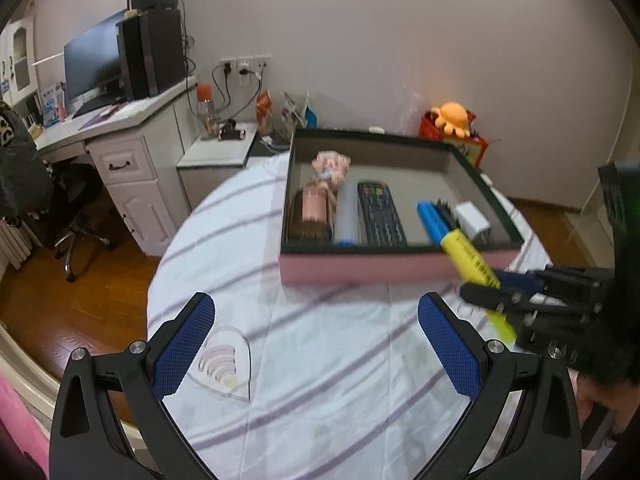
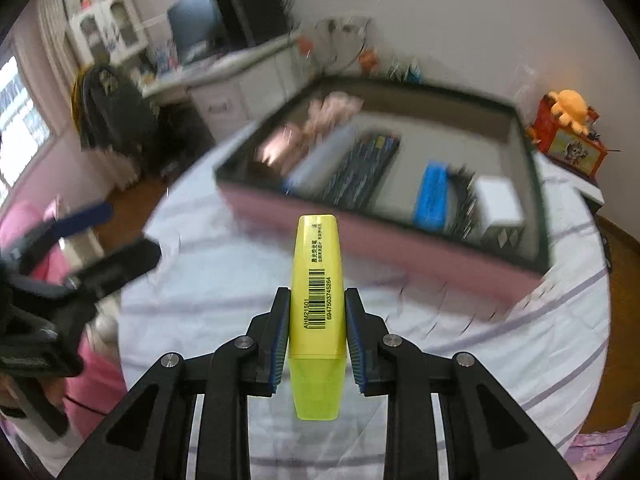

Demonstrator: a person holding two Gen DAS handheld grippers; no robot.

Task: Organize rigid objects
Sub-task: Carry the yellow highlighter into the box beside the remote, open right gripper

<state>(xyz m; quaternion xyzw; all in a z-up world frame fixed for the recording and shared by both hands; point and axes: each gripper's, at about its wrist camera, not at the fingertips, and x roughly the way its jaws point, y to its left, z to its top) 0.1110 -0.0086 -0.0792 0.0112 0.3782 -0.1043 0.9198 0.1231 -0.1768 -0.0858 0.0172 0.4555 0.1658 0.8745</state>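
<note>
My right gripper (image 2: 317, 300) is shut on a yellow highlighter (image 2: 317, 280) and holds it above the table, just in front of the pink-sided box (image 2: 380, 244). In the left wrist view the highlighter (image 1: 472, 258) pokes over the box's near right corner (image 1: 392, 266), with the right gripper (image 1: 492, 292) behind it. The box holds a remote (image 1: 378, 214), a blue item (image 1: 434, 220), a white charger (image 1: 472, 218), a pale tube (image 1: 346, 216) and a pink-brown item (image 1: 312, 212). My left gripper (image 1: 316, 320) is open and empty over the striped tablecloth.
A clear heart-shaped piece (image 1: 228, 364) lies on the round table (image 1: 320, 400) near my left fingers. A red box with an orange plush toy (image 1: 452, 118) stands behind the pink box. A desk with a monitor (image 1: 92, 64) and a chair are at the left.
</note>
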